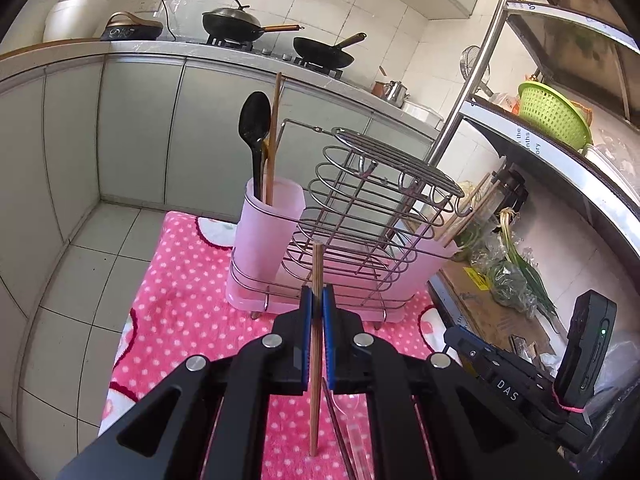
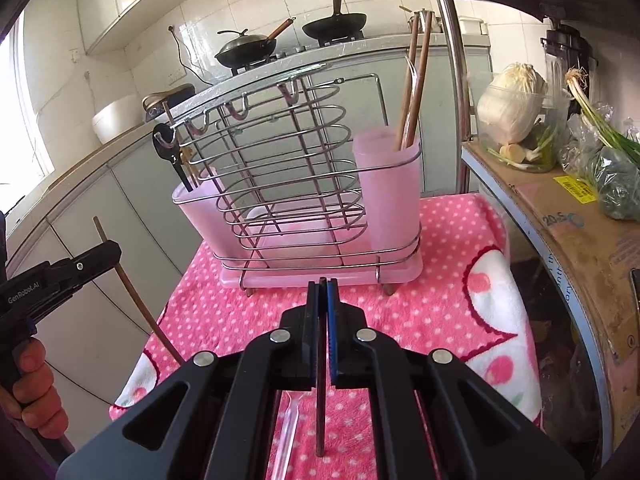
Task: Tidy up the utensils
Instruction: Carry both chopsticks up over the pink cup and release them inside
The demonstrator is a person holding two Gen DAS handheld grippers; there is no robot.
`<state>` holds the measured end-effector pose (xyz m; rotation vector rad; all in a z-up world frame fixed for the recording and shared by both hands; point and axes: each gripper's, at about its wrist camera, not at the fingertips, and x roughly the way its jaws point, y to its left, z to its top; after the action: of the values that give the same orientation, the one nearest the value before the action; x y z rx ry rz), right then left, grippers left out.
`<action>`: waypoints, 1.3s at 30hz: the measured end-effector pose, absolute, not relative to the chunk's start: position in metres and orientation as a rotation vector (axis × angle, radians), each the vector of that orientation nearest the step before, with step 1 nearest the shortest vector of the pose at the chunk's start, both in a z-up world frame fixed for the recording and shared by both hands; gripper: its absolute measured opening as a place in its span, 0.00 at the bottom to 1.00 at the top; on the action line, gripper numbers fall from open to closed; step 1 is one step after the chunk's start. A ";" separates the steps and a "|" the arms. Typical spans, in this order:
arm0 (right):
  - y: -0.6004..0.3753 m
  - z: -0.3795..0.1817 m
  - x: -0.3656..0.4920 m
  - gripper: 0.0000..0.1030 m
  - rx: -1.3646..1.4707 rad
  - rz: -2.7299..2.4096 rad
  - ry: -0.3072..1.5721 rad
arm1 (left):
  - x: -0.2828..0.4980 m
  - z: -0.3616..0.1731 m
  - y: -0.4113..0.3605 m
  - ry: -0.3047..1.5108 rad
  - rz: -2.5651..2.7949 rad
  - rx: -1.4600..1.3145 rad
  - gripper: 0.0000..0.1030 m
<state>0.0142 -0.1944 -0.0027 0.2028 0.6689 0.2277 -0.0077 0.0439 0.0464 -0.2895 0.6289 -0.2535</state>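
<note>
A wire utensil rack (image 1: 360, 216) with two pink cups stands on a pink dotted cloth (image 1: 184, 292). The near cup (image 1: 268, 232) in the left wrist view holds a black spoon (image 1: 253, 128) and a chopstick (image 1: 273, 136). My left gripper (image 1: 318, 304) is shut on a light wooden chopstick (image 1: 316, 360), held upright in front of the rack. My right gripper (image 2: 323, 292) is shut on a dark chopstick (image 2: 320, 400), upright before the rack (image 2: 288, 184). The right-hand cup (image 2: 390, 192) holds brown chopsticks (image 2: 416, 80). The left gripper with its chopstick (image 2: 132, 292) shows at the left of the right wrist view.
A clear plastic utensil (image 2: 286, 436) lies on the cloth (image 2: 440, 292) under the grippers. A metal shelf (image 2: 560, 216) with cabbage and greens stands to the right. A counter with two woks (image 1: 236, 22) runs behind. Tiled floor (image 1: 80, 280) lies left of the table.
</note>
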 end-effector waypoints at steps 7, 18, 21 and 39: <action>-0.193 -0.001 0.010 0.04 0.196 0.240 0.654 | -0.014 0.048 0.037 0.610 -0.264 -0.274 0.05; -0.202 0.015 0.008 0.04 0.218 0.243 0.614 | -0.017 0.073 0.044 0.552 -0.263 -0.278 0.05; -0.205 0.025 0.008 0.04 0.217 0.241 0.595 | -0.019 0.085 0.047 0.521 -0.256 -0.268 0.05; -0.234 0.155 0.031 0.04 0.183 0.233 0.357 | 0.012 0.195 0.083 0.302 -0.134 -0.243 0.05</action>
<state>0.0315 -0.2341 0.1553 0.1826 0.3569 0.2332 0.0122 0.0826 0.1949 -0.2425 0.3022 -0.1339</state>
